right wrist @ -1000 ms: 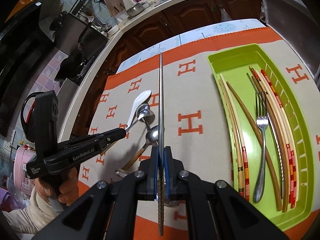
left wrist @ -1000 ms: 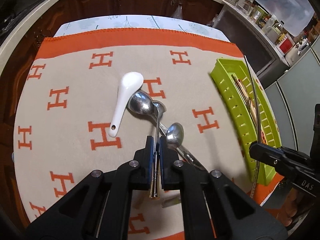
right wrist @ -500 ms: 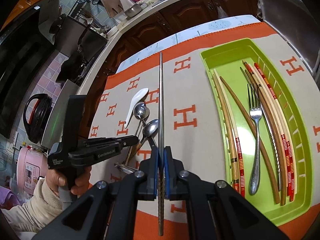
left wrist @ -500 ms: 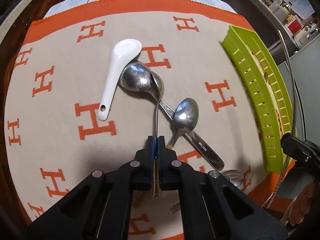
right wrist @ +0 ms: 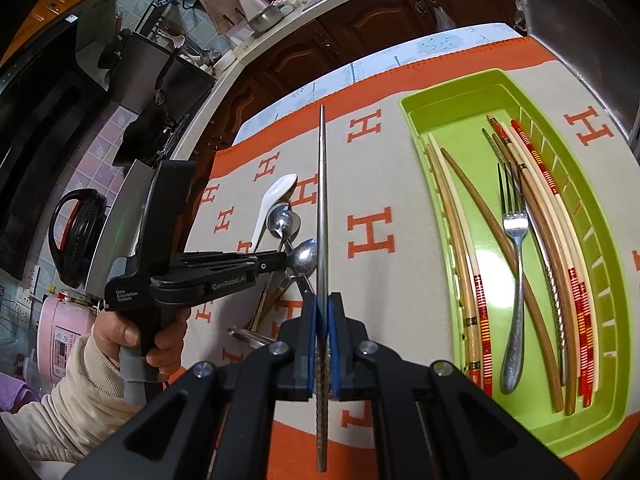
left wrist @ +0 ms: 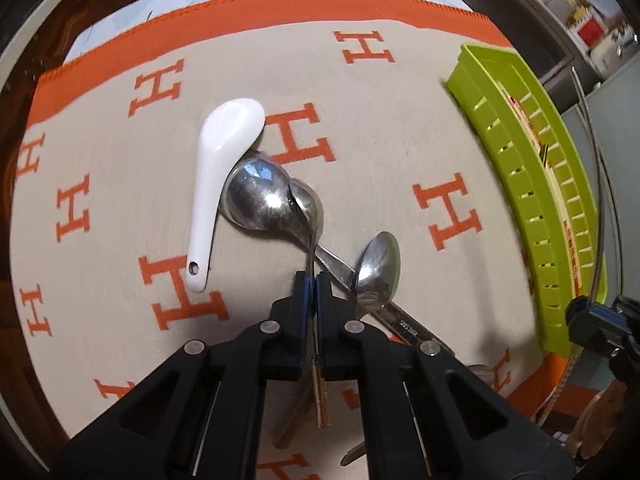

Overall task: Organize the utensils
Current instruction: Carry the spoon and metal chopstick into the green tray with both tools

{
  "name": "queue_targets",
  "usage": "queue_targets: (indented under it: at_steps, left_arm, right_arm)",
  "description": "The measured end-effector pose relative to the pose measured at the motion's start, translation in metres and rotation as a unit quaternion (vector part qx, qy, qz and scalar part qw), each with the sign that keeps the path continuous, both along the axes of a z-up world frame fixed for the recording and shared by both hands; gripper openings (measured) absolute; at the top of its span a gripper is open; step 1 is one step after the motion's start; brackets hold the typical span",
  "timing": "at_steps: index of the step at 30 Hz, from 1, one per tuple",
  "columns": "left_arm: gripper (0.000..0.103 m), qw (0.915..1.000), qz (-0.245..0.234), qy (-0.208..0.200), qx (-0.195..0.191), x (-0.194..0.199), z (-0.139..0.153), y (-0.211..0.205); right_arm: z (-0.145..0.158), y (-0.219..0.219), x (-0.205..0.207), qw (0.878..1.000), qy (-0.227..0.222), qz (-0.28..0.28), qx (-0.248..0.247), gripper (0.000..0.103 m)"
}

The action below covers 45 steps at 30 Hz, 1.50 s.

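The left gripper (left wrist: 313, 280) pinched a spoon (left wrist: 308, 216) among the pile on the cloth (left wrist: 380, 128); the right gripper (right wrist: 322, 308) clamped a metal chopstick (right wrist: 322, 200) (beside the green tray (right wrist: 416, 120)).

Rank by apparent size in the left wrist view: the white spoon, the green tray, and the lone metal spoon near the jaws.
1. green tray, largest, though partly cut off
2. white spoon
3. lone metal spoon, smallest; its handle is partly hidden, so this is unsure
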<state>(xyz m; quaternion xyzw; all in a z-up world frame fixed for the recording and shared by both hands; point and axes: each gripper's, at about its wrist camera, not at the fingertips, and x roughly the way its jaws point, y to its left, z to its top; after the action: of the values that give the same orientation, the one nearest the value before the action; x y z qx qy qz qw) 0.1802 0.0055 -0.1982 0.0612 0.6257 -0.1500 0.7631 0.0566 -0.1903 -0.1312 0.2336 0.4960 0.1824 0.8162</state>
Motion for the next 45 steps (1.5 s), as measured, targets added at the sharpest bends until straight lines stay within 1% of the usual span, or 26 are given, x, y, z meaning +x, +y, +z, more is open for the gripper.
queue_targets:
  at_steps: [4, 7, 10, 14, 20, 23, 27, 33, 36, 38, 41, 42, 45]
  left_arm:
    - [0.0, 0.9995, 0.021, -0.013, -0.02, -0.004, 0.004, 0.005]
    - [0.0, 0.998, 0.038, -0.03, -0.039, -0.015, 0.019, 0.012]
    - [0.0, 0.9958, 0.044, -0.058, -0.055, -0.026, 0.047, 0.015]
    - [0.0, 0.9911, 0.046, -0.088, -0.089, -0.04, 0.087, 0.014]
    - [0.0, 0.9836, 0.034, -0.109, -0.14, -0.058, 0.137, -0.022]
    - [0.0, 0.9803, 0.033, -0.108, -0.162, -0.057, 0.146, -0.05]
    - [0.0, 0.9784, 0.034, -0.09, -0.183, -0.053, 0.141, -0.093]
    - [0.0, 0.9794, 0.035, -0.074, -0.185, -0.05, 0.113, -0.149]
    - [0.0, 0.9795, 0.043, -0.067, -0.185, -0.042, 0.093, -0.165]
    - [0.0, 0.9809, 0.05, -0.059, -0.178, -0.037, 0.08, -0.173]
    - [0.0, 0.985, 0.058, -0.041, -0.158, -0.032, 0.059, -0.181]
    - [0.0, 0.9867, 0.058, -0.04, -0.147, -0.032, 0.055, -0.182]
    - [0.0, 0.989, 0.046, -0.036, -0.136, -0.035, 0.049, -0.182]
  right_arm:
    - [0.004, -0.003, -0.002, 1.0, -0.004, -0.003, 0.002, 0.005]
    - [0.012, -0.009, -0.005, 1.0, -0.012, -0.01, 0.006, 0.005]
    - [0.019, -0.017, -0.009, 1.0, -0.017, -0.017, 0.014, 0.005]
    - [0.034, -0.031, -0.015, 0.999, -0.029, -0.03, 0.012, 0.005]
    - [0.058, -0.064, -0.029, 0.996, -0.056, -0.062, -0.017, 0.005]
    - [0.063, -0.08, -0.031, 0.994, -0.057, -0.081, -0.043, 0.005]
    - [0.062, -0.098, -0.025, 0.99, -0.044, -0.092, -0.096, 0.005]
    - [0.06, -0.118, -0.01, 0.982, -0.03, -0.091, -0.163, 0.005]
    - [0.06, -0.126, -0.004, 0.98, -0.029, -0.091, -0.174, 0.005]
    - [0.058, -0.128, -0.002, 0.98, -0.028, -0.089, -0.173, 0.005]
    - [0.053, -0.127, 0.001, 0.981, -0.023, -0.081, -0.175, 0.005]
    - [0.051, -0.127, 0.003, 0.981, -0.021, -0.077, -0.175, 0.005]
    - [0.043, -0.124, 0.008, 0.982, -0.011, -0.067, -0.177, 0.005]
